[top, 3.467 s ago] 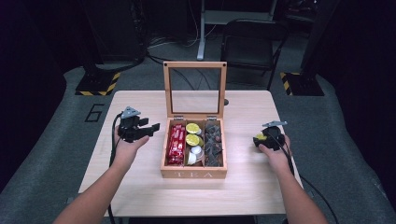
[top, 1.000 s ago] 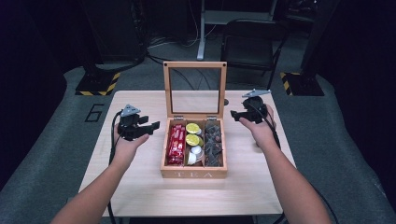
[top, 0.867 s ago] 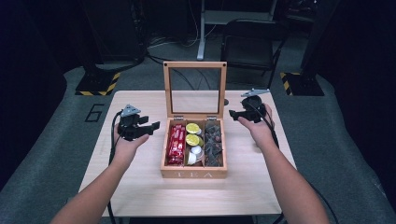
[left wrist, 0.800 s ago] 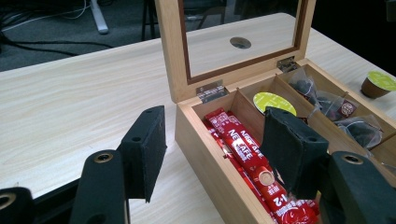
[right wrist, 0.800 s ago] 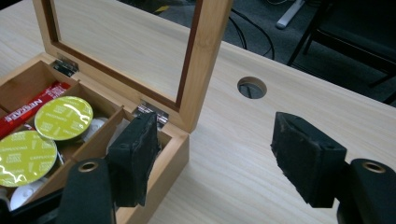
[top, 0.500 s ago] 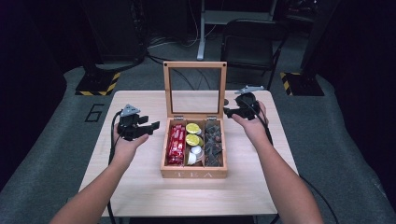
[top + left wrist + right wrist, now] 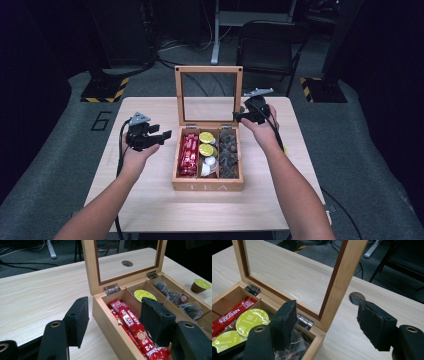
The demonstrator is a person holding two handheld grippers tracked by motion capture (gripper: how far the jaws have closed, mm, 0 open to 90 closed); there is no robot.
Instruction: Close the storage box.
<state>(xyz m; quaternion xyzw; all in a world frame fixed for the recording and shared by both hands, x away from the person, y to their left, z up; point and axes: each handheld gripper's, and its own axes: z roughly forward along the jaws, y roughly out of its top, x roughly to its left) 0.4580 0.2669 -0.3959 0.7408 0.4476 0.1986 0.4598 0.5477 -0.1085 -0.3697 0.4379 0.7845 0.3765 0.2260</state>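
Note:
A wooden tea box [image 7: 207,186] stands mid-table, its glass lid [image 7: 179,95] upright. Inside lie red coffee sticks [image 7: 189,152], green-topped capsules [image 7: 206,137] and dark tea bags [image 7: 229,150]. My left gripper [image 7: 162,136] is open just left of the box; in the left gripper view its gripper [image 7: 116,315] straddles the box's left wall [image 7: 110,322] above the red sticks [image 7: 130,322]. My right gripper [image 7: 237,117] is open at the box's back right corner. In the right gripper view its gripper [image 7: 328,315] has the lid's side frame [image 7: 342,272] between its jaws, not touching.
A loose green-topped capsule [image 7: 200,285] sits on the table right of the box. A round cable hole [image 7: 356,298] lies in the tabletop behind the lid. A chair [image 7: 270,45] and cables stand on the floor beyond the table.
My right gripper has travelled from the table's right side forward and left to the lid's right edge. The left gripper has stayed where it was, open.

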